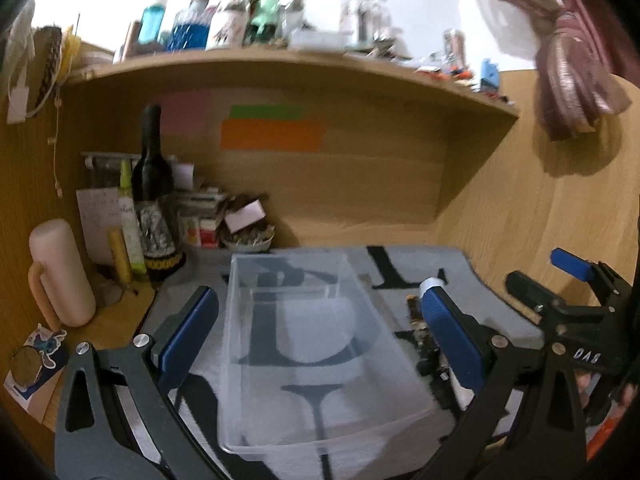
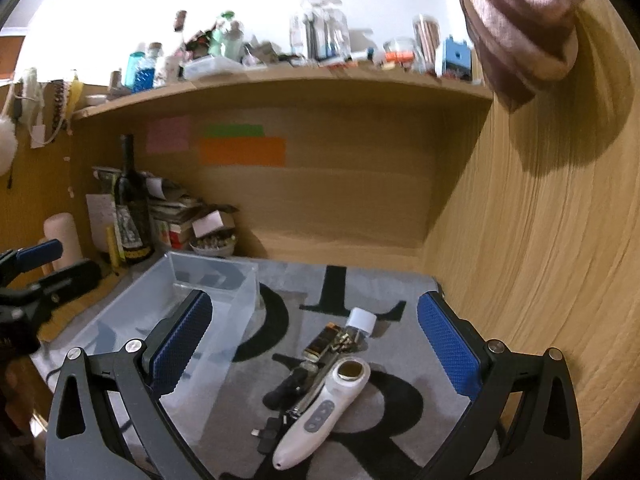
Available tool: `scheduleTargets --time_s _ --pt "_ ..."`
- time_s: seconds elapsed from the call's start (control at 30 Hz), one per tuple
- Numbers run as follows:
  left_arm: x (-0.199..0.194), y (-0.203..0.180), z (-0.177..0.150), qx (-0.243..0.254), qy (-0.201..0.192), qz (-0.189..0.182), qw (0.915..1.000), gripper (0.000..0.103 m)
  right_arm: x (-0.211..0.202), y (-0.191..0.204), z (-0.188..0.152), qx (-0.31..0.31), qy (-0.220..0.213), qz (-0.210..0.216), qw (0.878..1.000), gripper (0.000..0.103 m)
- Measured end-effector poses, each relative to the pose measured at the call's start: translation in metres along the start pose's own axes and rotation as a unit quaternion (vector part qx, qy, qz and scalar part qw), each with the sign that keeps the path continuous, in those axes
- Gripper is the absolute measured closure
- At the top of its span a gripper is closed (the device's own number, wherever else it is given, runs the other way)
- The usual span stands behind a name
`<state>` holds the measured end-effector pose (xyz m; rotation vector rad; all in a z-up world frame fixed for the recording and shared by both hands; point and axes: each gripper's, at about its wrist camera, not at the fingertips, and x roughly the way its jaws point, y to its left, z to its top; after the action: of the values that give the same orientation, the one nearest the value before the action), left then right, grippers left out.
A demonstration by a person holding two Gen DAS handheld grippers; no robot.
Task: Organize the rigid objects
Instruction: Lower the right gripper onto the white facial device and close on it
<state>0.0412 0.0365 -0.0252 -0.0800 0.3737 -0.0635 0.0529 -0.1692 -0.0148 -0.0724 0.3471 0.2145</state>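
Observation:
A clear plastic bin (image 1: 280, 446) lies empty on the grey lettered mat (image 1: 452, 268); my left gripper (image 1: 320, 328) hangs open over it with nothing held. In the right wrist view the bin (image 2: 244, 300) is at the left. Beside it on the mat (image 2: 400, 344) lies a small pile: a white handheld device (image 2: 320, 408), a small bottle with a white cap (image 2: 360, 320), a dark amber vial (image 2: 320, 342) and a black piece with a cable plug (image 2: 286, 390). My right gripper (image 2: 314, 336) is open above this pile, touching nothing.
A dark wine bottle (image 1: 154, 196), a pale pink mug (image 1: 60, 276), stacked papers and a bowl (image 1: 248, 240) crowd the back left corner. A wooden shelf (image 1: 280, 60) full of bottles overhangs the desk. A wooden side wall (image 2: 540, 260) closes the right; cloth (image 2: 516, 20) hangs there.

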Motion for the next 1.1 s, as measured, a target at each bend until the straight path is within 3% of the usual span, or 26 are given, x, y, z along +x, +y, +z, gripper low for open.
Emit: scheduleTargets --time_s 0.2,0.27,0.6,0.83,1.1 --pt "0.025 0.029 0.000 0.009 0.041 0.033 0.9986 0.001 0.025 -0.014 -0.007 0.003 0.043 -0.013 0.999 0.000" --pt "0.037 0.038 -0.002 0.015 0.068 0.039 0.9968 0.014 0.034 -0.018 -0.010 0.003 0.060 -0.012 0.998 0.001" --pt "0.088 0.067 -0.016 0.023 0.185 0.039 0.9818 0.029 0.070 -0.037 -0.033 0.005 0.139 -0.025 0.990 0.003" --pt "0.106 0.079 -0.021 0.016 0.232 0.032 0.9721 0.049 0.089 -0.046 -0.054 0.015 0.199 -0.031 0.979 0.012" --pt "0.120 0.082 -0.031 0.001 0.269 0.012 0.9631 0.072 0.114 -0.055 -0.068 0.056 0.259 -0.010 0.964 0.022"
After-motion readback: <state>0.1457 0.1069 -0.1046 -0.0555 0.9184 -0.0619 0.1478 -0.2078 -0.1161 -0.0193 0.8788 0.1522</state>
